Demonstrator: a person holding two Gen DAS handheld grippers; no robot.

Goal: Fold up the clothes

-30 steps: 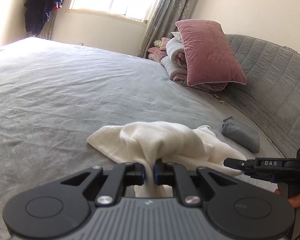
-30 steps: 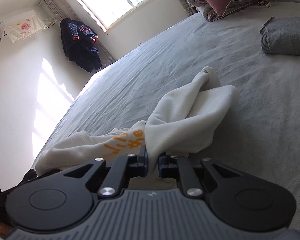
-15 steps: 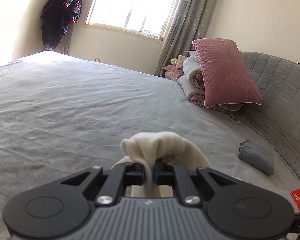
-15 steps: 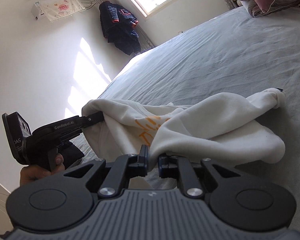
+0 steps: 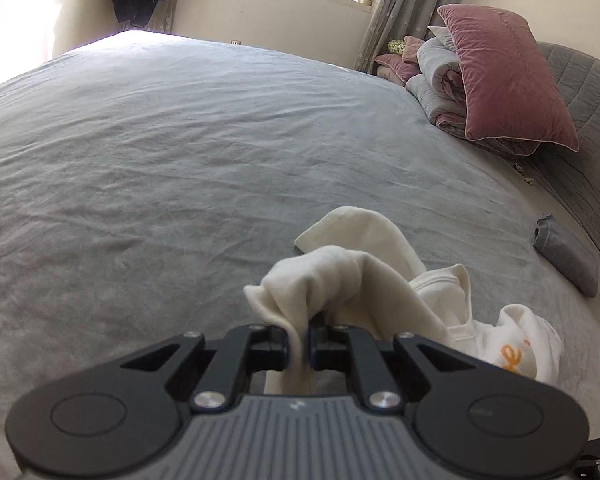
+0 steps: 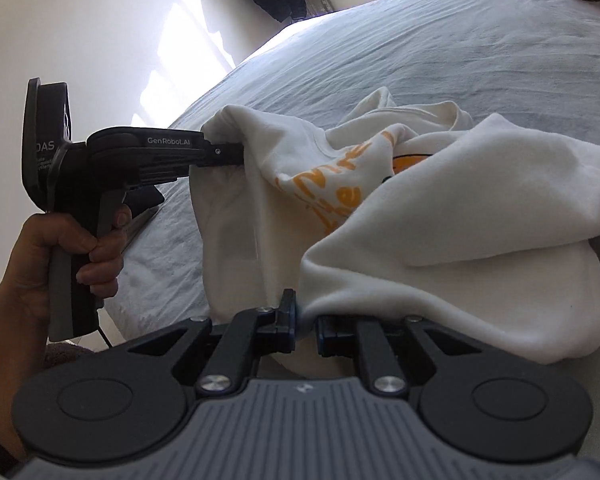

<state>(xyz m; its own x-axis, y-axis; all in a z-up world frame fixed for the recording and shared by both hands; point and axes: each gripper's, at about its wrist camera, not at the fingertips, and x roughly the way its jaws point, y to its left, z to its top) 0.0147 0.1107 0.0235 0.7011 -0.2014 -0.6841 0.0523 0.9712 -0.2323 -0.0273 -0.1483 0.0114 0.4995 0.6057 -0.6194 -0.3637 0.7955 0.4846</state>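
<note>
Right wrist view: both grippers clamped on the white sweatshirt (image 6: 440, 216), now lifted higher off the gray bed (image 6: 460, 40) than a second ago.

Left gripper (image 5: 299, 342) pinches a bunched fold; right gripper (image 6: 306, 320) grips another edge. The person's hand (image 6: 60, 248) has come into sight squeezing the left trigger. A folded gray garment (image 5: 566, 256) sits on the bed beyond the sweatshirt, near the pink pillow (image 5: 504, 76).
</note>
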